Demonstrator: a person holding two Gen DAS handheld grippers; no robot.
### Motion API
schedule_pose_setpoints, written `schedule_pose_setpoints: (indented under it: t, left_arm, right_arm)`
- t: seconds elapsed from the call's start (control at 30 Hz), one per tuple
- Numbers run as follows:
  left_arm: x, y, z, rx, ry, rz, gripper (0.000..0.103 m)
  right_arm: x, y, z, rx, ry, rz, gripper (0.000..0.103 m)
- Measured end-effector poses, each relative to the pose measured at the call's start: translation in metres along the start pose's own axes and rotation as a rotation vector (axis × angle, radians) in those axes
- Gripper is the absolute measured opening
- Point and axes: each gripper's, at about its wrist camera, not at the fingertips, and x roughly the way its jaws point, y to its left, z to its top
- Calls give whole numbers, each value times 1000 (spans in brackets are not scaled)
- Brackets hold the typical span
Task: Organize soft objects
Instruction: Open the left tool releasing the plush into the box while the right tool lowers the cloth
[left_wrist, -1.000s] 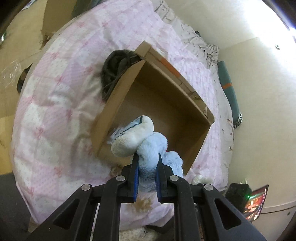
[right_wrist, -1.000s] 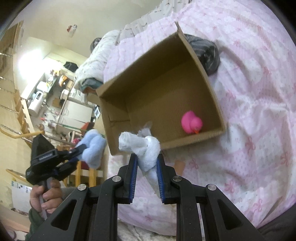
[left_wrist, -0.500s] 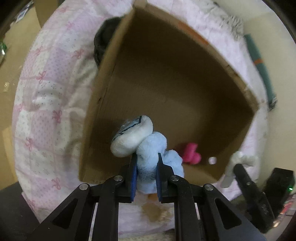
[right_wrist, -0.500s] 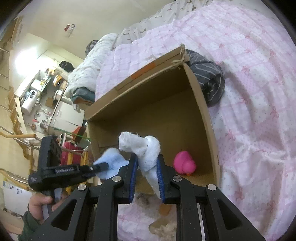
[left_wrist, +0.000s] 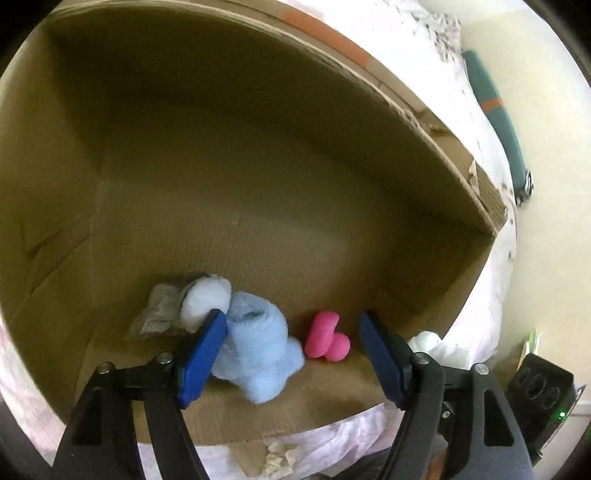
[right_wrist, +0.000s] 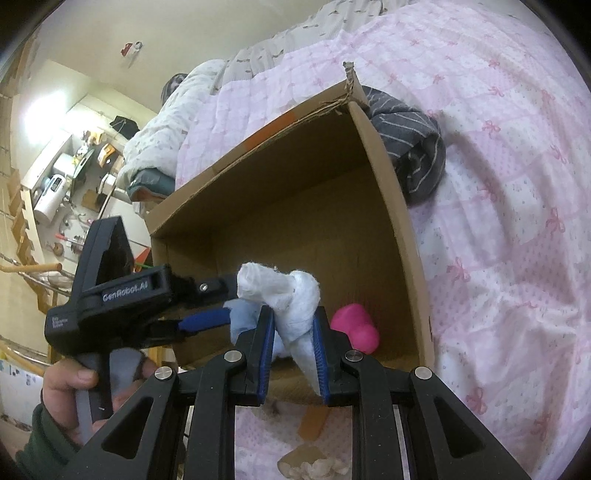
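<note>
An open cardboard box (left_wrist: 221, 147) lies on a pink quilt (right_wrist: 498, 184). My left gripper (left_wrist: 291, 315) reaches inside it with its jaws opening. The pale blue and white plush (left_wrist: 255, 347) rests on the box floor by the left pad, and the far pad is clear of it. A pink rubber duck (left_wrist: 327, 339) sits just right of the plush. My right gripper (right_wrist: 294, 312) hovers at the box's front edge (right_wrist: 391, 206), shut on a white soft toy (right_wrist: 291, 291). From there the left gripper (right_wrist: 218, 302) and the hand (right_wrist: 70, 384) holding it show at the left.
A grey striped garment (right_wrist: 410, 147) lies against the box's right wall. A crumpled white scrap (right_wrist: 314, 469) sits on the quilt in front of the box. A black device with a green light (left_wrist: 539, 398) stands at the lower right. Cluttered shelves (right_wrist: 59, 184) fill the far left.
The left gripper went forward and down into the box and opened, dropping the blue plush on the floor. The right gripper drifted slightly closer to the box, still gripping the white toy.
</note>
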Motion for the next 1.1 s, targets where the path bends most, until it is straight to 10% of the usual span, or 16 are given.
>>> schedule_pose_setpoints:
  t: [0.37, 0.73, 0.83, 0.93, 1.1]
  left_arm:
    - [-73, 15, -11, 97, -213, 122, 78]
    - [-77, 34, -45, 162, -228, 226, 78]
    - [-75, 28, -52, 197, -239, 269, 78]
    - [-73, 24, -56, 214, -232, 271, 78]
    - [-78, 23, -61, 203, -233, 263, 78]
  right_arm:
    - [10, 6, -2, -38, 29, -42, 22]
    - [18, 8, -2, -55, 22, -95, 23]
    - [14, 7, -1, -45, -2, -91, 31]
    - [7, 6, -1, -37, -36, -80, 60]
    - [-4, 6, -3, -34, -74, -65, 64]
